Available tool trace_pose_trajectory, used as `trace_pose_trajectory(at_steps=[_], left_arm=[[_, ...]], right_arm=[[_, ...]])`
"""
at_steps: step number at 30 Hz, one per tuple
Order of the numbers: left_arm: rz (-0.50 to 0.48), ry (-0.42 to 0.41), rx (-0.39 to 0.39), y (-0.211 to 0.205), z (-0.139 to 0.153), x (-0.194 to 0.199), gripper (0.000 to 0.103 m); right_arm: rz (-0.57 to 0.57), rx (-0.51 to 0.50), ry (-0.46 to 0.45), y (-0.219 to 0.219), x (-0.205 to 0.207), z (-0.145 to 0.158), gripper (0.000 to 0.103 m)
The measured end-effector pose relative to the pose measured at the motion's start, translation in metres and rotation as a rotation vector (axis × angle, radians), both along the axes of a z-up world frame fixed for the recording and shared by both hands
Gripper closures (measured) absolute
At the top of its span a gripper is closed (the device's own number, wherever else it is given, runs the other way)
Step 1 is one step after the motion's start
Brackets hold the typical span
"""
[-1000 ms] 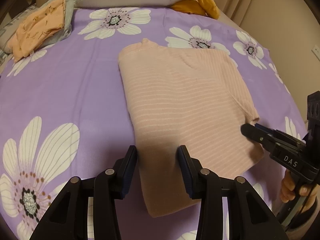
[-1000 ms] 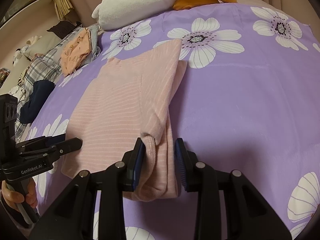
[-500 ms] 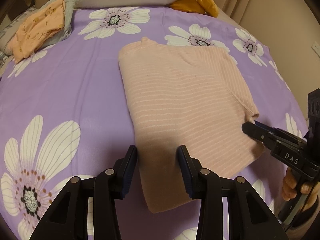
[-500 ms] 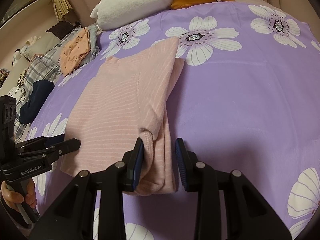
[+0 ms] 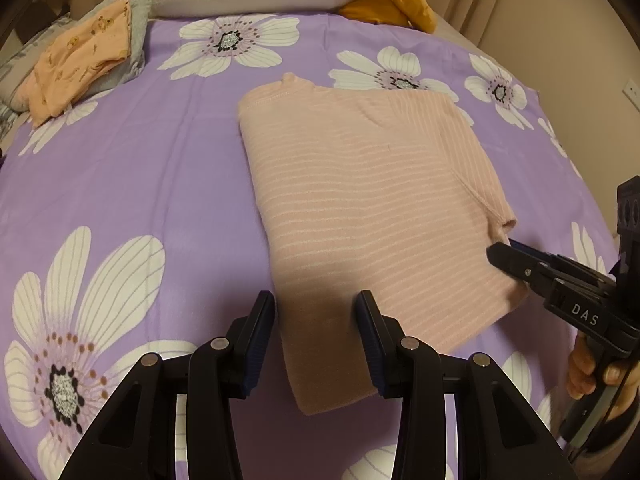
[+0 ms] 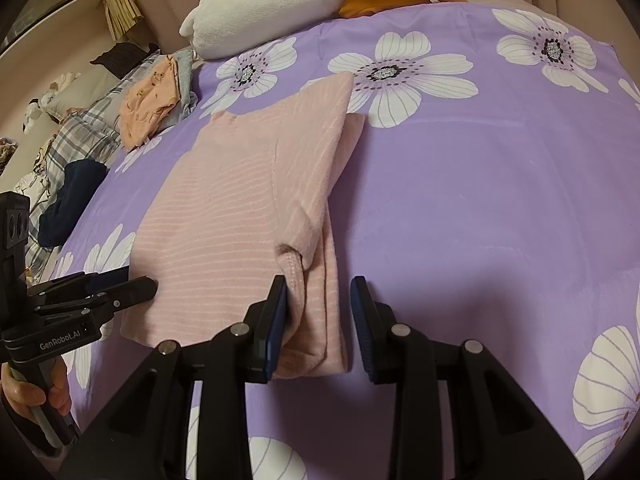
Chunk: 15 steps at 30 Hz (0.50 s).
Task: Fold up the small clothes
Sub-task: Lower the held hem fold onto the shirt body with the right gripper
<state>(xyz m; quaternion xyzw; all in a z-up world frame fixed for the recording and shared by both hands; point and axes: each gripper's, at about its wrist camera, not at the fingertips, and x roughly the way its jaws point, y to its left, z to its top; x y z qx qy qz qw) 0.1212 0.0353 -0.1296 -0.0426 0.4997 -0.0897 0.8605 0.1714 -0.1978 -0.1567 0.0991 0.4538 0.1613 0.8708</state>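
Both claws hover low over the near edge of the pink striped garment (image 5: 372, 216), and we hold them parted, gripping nothing. Our left claw (image 5: 316, 320) straddles the garment's near left corner with daylight on either side of the cloth; our right claw (image 6: 320, 312) brackets the folded right edge, where the sleeve cuff (image 6: 294, 268) lies just beside the left pad, though we cannot tell whether it presses on it.

Over the last second almost nothing has changed: the garment lies in the same place on the purple flowered bedspread (image 5: 120, 184), folded lengthwise with the sleeve tucked in, and neither claw has shifted or altered its gap. We read this as a pause between folds. The long fold looks done, and the crosswise fold, bringing the near hem up toward the collar, appears to be what remains.

Both claws tilt steeply down toward the bed, side by side, each steadied by a hand (image 5: 592, 376) on its grip. A stack of folded clothes (image 5: 80, 56) waits at the far left.
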Motion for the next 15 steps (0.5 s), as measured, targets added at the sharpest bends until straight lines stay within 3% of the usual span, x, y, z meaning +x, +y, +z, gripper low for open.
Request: trace_pose_trajectory(at_steps=[15], left_arm=[[0.02,-0.026,0.027,0.008,0.009,-0.009,0.063]], right_arm=[[-0.009,-0.024,0.001,-0.005,-0.012,0.003,0.068]])
